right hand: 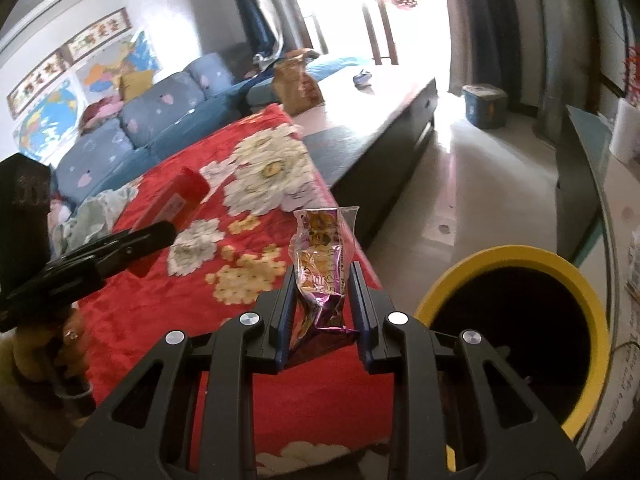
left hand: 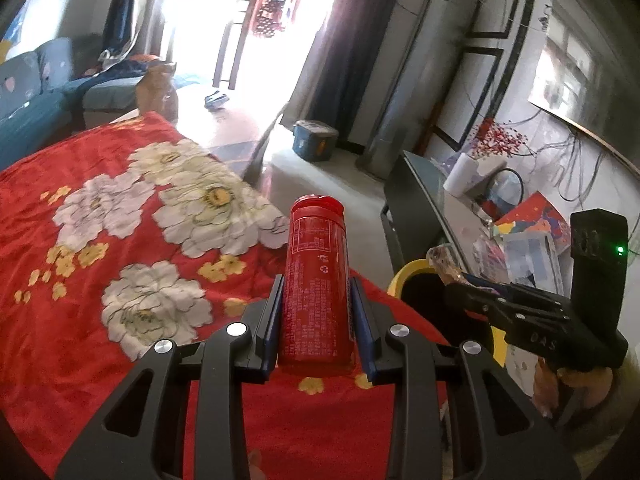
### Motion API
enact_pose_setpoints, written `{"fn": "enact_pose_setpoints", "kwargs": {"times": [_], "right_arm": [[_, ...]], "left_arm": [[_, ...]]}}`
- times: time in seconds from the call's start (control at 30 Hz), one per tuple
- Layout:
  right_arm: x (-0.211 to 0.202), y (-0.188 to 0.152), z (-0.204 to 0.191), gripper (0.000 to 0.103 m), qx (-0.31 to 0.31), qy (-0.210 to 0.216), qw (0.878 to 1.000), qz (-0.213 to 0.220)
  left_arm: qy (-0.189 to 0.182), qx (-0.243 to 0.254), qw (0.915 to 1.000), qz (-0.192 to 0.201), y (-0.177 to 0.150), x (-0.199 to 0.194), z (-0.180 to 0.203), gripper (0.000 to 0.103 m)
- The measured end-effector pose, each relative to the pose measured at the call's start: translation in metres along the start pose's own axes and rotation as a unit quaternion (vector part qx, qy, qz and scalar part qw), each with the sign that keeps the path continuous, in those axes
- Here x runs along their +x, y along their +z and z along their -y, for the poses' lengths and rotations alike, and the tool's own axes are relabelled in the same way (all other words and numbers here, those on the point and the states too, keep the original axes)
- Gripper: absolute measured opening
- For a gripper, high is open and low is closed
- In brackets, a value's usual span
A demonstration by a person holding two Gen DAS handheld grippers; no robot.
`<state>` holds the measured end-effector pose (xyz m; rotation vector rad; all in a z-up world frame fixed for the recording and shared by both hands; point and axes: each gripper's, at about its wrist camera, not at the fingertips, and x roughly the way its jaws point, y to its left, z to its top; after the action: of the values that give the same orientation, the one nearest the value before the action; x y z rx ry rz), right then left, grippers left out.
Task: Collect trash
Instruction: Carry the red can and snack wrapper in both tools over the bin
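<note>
My left gripper (left hand: 316, 288) is shut on a red drink can (left hand: 316, 280), held above the red flowered blanket (left hand: 120, 240). My right gripper (right hand: 322, 276) is shut on a crumpled purple and yellow snack wrapper (right hand: 324, 268), lifted over the blanket's edge (right hand: 160, 320). A yellow-rimmed bin (right hand: 516, 256) with a dark inside stands just right of the right gripper. In the left wrist view the right gripper (left hand: 444, 268) shows at the right with the wrapper (left hand: 442, 258) above the bin's rim (left hand: 404, 276). In the right wrist view the left gripper (right hand: 168, 228) shows at the left with the red can (right hand: 176, 200).
A dark low table (right hand: 384, 132) lies beyond the blanket, a brown bag (right hand: 296, 84) on it. A blue sofa (right hand: 160, 116) lines the left wall. A cluttered glass-topped stand (left hand: 460, 216) and a blue box (left hand: 314, 140) on the pale floor are to the right.
</note>
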<state>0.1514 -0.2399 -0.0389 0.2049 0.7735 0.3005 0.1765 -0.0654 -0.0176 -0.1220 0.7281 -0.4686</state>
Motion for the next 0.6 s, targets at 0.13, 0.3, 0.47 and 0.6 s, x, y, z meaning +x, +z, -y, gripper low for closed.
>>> {"fn": "enact_pose_setpoints", "kwargs": {"times": [0.13, 0.3, 0.47, 0.6], "right_arm": [[-0.010, -0.001, 0.014, 0.020, 0.013, -0.014, 1.000, 0.007], [-0.022, -0.004, 0.032, 0.020, 0.026, -0.032, 0.999, 0.016], [-0.031, -0.006, 0.050, 0.020, 0.042, -0.048, 0.998, 0.022], [-0.036, -0.009, 0.064, 0.020, 0.054, -0.061, 0.996, 0.027]], "left_arm": [[-0.011, 0.014, 0.9998, -0.002, 0.002, 0.004, 0.014, 0.030], [-0.026, 0.031, 0.9991, -0.007, 0.003, 0.010, 0.032, 0.030], [-0.041, 0.052, 0.9977, -0.015, 0.002, 0.017, 0.053, 0.030], [-0.050, 0.068, 0.9962, -0.020, 0.000, 0.023, 0.068, 0.030]]}}
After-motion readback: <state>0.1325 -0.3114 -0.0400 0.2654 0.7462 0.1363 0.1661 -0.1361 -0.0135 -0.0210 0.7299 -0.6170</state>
